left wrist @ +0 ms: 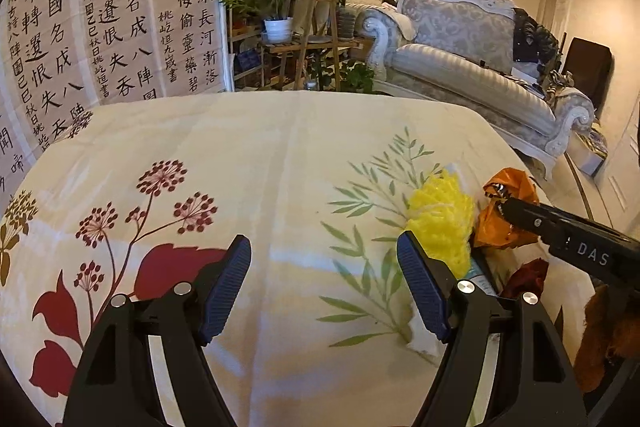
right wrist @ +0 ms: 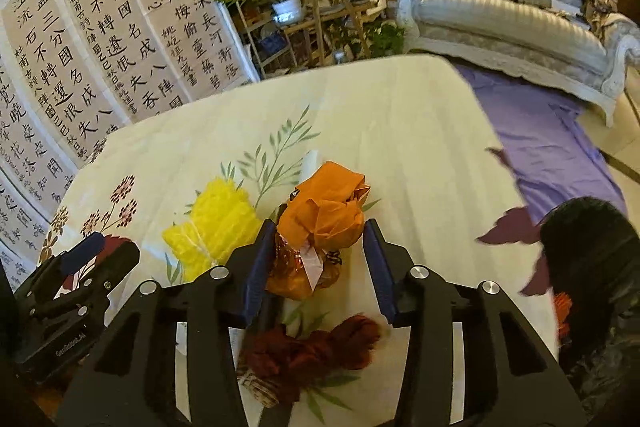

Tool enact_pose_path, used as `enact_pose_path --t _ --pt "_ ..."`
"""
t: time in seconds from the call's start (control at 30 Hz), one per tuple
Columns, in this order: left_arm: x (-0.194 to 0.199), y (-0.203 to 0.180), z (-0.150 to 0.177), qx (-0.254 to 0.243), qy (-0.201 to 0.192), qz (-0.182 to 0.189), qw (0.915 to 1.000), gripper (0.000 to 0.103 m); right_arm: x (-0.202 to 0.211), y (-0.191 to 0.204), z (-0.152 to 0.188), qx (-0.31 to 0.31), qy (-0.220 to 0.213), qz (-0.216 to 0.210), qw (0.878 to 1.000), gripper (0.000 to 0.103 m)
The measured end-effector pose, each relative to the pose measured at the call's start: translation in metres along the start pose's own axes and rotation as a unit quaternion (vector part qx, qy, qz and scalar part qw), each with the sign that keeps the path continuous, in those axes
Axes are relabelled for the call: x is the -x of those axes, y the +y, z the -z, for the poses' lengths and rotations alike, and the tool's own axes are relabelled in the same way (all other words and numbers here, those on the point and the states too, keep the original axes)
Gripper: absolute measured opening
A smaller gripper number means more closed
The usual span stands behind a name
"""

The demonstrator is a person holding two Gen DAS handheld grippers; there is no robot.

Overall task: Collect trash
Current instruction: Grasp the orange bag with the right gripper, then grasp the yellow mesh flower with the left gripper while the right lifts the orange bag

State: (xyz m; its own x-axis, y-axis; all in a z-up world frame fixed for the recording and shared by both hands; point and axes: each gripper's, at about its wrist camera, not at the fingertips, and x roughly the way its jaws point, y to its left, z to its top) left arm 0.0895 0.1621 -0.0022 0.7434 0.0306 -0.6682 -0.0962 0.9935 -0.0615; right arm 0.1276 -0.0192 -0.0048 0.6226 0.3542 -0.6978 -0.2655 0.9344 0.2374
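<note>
The right claw point(right wrist: 316, 263) hovers low, pads spread wide around the crumpled orange paper wad point(right wrist: 326, 215), which lies on the floral-cloth surface point(right wrist: 400, 115), ungripped. Left of it sits a yellow foam net point(right wrist: 212, 227). The left claw point(left wrist: 324, 287) is released, level over bare cloth, the net just beyond its right pad.

The dark red yarn bundle point(right wrist: 316, 347) is partly hidden behind the right gripper's black frame. The black furry thing point(right wrist: 596, 267) is cut off at the edge.
</note>
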Motion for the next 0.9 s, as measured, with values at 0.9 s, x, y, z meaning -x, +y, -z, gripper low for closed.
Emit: enact_pose_path --t 0.9 --pt "-0.035 -0.058 -0.012 -0.075 0.035 0.078 0.9934 0.043 0.017 -0.05 0.005 -0.001 -0.017 0.045 0.999 0.044"
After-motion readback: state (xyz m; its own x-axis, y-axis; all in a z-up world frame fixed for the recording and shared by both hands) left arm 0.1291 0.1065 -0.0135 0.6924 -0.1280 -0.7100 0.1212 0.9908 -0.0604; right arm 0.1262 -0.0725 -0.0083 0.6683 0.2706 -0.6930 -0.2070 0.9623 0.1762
